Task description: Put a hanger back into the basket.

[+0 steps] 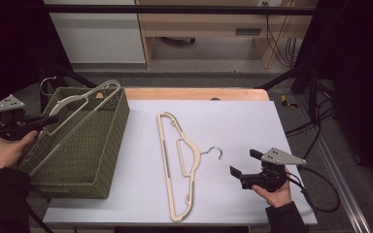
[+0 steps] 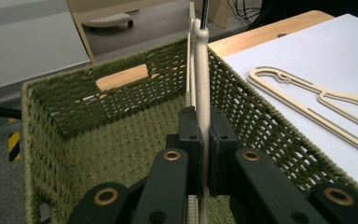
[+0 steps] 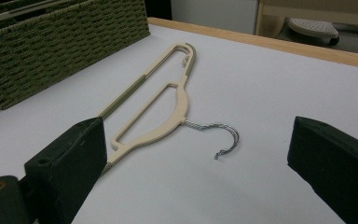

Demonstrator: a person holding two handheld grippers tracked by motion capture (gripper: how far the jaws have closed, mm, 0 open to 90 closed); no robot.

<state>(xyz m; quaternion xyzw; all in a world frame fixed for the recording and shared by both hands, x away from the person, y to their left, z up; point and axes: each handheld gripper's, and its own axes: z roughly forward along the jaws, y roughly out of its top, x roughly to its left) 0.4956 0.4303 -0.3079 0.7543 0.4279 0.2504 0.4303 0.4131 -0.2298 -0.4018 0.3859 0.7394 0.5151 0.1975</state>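
A beige hanger point(image 1: 80, 112) with a metal hook lies slanted across the top of the green woven basket point(image 1: 90, 160) at the table's left. My left gripper point(image 1: 48, 120) is shut on its edge; in the left gripper view the pads point(image 2: 189, 135) clamp the thin beige bar point(image 2: 202, 79) above the basket's inside point(image 2: 121, 144). A second beige hanger point(image 1: 175, 160) lies flat on the white table sheet, its metal hook point(image 1: 215, 151) pointing right. My right gripper point(image 1: 243, 162) rests open at the right of that hook, nothing between its jaws; the hanger point(image 3: 163, 116) lies ahead of it.
The white sheet point(image 1: 233, 121) covers most of the wooden table point(image 1: 194, 93). Cables point(image 1: 315, 189) trail off the right edge. Wooden furniture and a dark floor lie beyond the table's far side.
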